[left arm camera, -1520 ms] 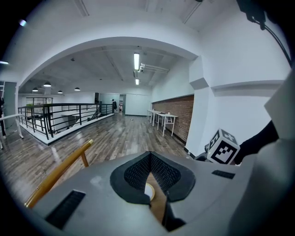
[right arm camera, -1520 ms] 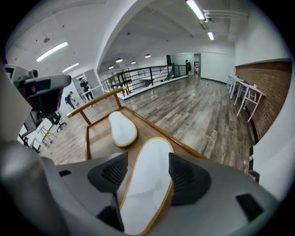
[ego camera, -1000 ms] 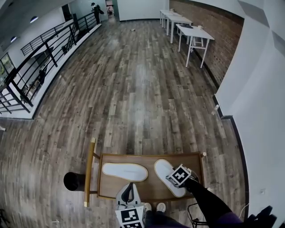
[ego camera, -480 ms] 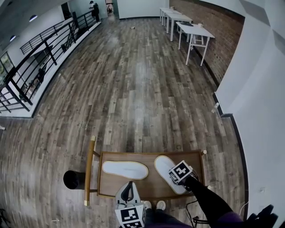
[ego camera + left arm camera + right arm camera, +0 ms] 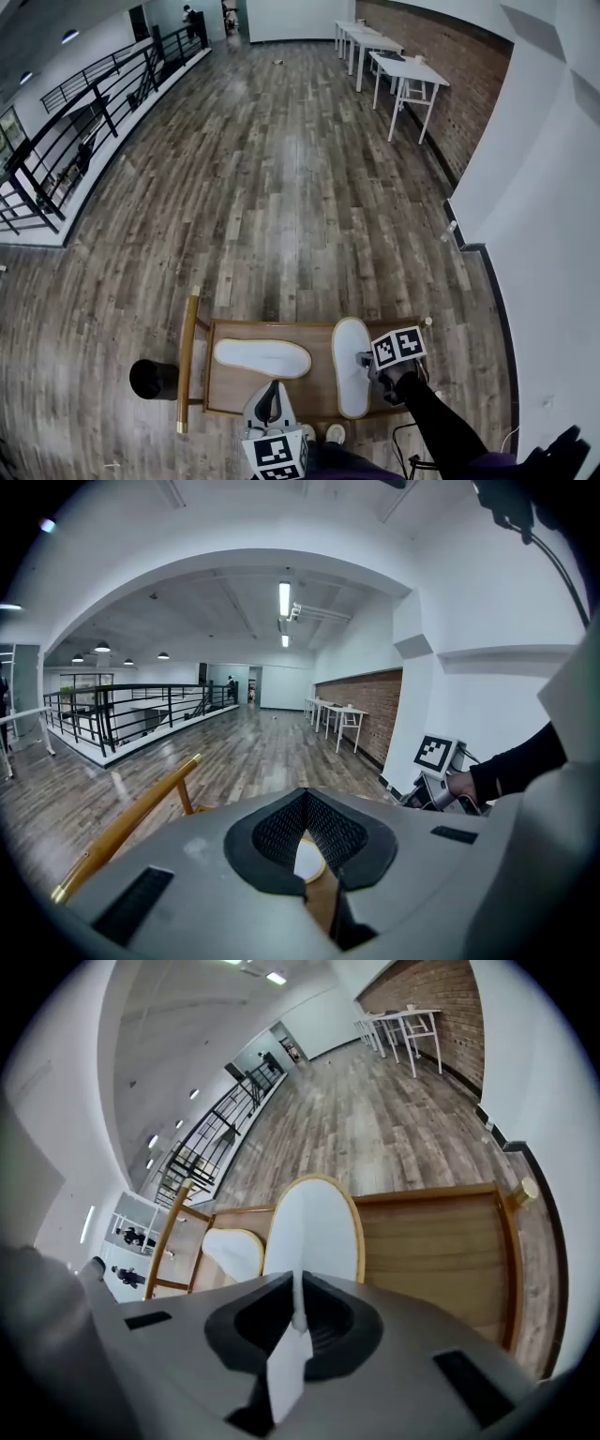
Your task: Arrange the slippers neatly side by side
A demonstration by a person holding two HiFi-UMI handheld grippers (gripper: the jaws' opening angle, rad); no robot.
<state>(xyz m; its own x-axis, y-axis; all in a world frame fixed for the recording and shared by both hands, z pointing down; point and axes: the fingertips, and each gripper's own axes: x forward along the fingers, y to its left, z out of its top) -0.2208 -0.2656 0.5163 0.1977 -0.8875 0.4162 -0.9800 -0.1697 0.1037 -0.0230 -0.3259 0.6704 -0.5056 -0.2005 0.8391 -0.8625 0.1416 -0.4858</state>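
Observation:
Two white slippers with tan rims lie on a low wooden tray table. The left slipper lies crosswise. The right slipper points away from me, its heel raised. My right gripper holds it at the near right edge; its jaws have just been closing and now pinch the slipper's thin rim. In the right gripper view the held slipper stretches ahead, the other slipper to its left. My left gripper hovers at the table's near edge, shut and holding nothing.
A gold handle rail runs along the table's left side, with a black round object beside it on the wood floor. A white wall rises at the right. White desks and a black railing stand far off.
The right slipper has swung from a slant to pointing straight away from me and has risen a little. The right gripper rolled and rose with it. The left gripper and left slipper kept still.

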